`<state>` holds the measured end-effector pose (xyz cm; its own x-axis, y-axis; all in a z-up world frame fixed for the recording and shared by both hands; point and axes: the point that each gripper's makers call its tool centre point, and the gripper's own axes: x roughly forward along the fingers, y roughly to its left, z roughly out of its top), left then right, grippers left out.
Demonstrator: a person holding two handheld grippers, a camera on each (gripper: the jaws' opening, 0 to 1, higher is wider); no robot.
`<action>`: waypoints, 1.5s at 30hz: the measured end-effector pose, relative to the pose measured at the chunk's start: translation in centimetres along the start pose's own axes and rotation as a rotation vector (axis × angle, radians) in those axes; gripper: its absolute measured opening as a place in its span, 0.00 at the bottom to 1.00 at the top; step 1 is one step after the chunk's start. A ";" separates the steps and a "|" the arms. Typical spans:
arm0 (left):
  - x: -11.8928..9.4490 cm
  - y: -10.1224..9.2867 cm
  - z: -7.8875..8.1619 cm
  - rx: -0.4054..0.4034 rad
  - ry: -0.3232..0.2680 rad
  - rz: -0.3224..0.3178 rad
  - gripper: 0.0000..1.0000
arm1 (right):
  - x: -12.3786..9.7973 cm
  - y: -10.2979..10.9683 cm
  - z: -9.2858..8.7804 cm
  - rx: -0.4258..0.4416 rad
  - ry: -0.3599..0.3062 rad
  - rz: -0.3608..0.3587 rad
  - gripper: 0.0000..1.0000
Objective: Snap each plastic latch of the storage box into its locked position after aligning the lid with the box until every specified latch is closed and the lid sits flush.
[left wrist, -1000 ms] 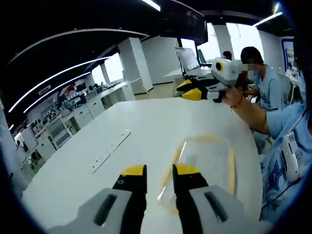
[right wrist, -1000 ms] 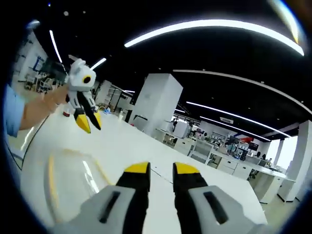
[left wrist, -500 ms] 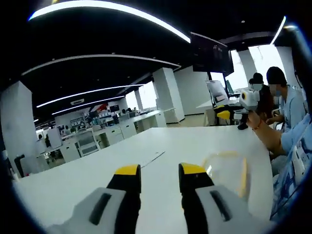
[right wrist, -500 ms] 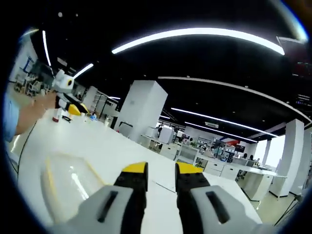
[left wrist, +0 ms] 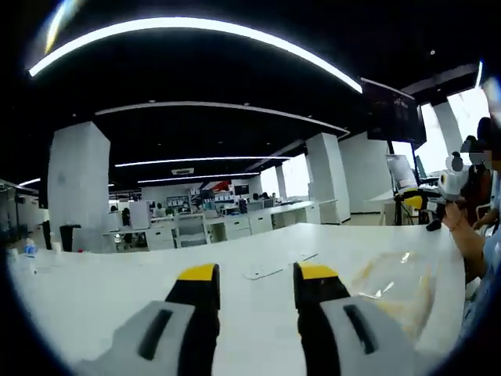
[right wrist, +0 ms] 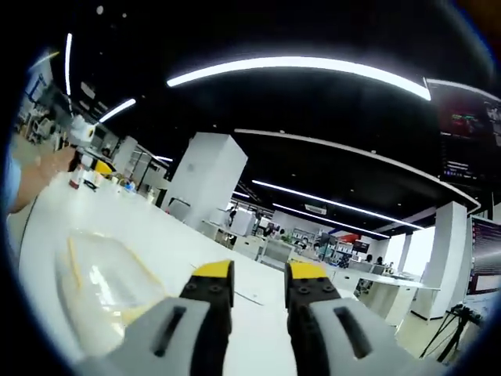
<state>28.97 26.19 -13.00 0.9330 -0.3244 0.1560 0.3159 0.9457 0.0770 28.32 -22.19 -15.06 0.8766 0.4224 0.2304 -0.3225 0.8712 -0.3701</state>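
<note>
In the left gripper view, the left gripper (left wrist: 256, 276) rises from the bottom with its two black, yellow-tipped jaws spread apart and nothing between them. In the right gripper view, the right gripper (right wrist: 261, 276) stands the same way, jaws parted and empty. Both hang above the broad white table (left wrist: 102, 290).

A little further lies the clear plastic storage box with yellow edges (left wrist: 395, 288), flat on the table to the right of the left gripper; in the right gripper view the same box (right wrist: 102, 274) lies to the left of the jaws. Neither gripper touches it.

The risk, as I judge it, is that both grippers point over the box toward the room and not at it. If a gripper comes down from here without aiming again, it may miss a latch or push the light box along the smooth table, and the lid would sit crooked.

The box is transparent and blurred. I cannot tell whether the lid is on, nor where the latches are. Far behind, a person's hand (left wrist: 456, 221) holds another gripper device (left wrist: 450, 186); its details are too small.
</note>
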 end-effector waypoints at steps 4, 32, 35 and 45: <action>-1.2 0.6 -1.1 -0.004 -0.029 0.064 0.39 | -1.1 -0.9 -1.1 0.016 0.000 -0.042 0.25; -3.6 1.8 -5.4 0.019 -0.048 0.226 0.40 | -2.5 -1.2 -4.6 0.017 0.060 -0.118 0.25; -3.6 1.9 -5.4 0.020 -0.048 0.227 0.40 | -2.4 -1.1 -4.7 0.019 0.064 -0.113 0.25; -3.5 1.8 -5.6 0.035 -0.039 0.231 0.40 | -2.3 -1.0 -4.9 0.012 0.074 -0.108 0.25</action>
<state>27.26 29.19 -18.91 0.9723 -0.1003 0.2109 0.0876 0.9938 0.0691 28.35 -25.28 -19.58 0.9304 0.3064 0.2014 -0.2282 0.9138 -0.3361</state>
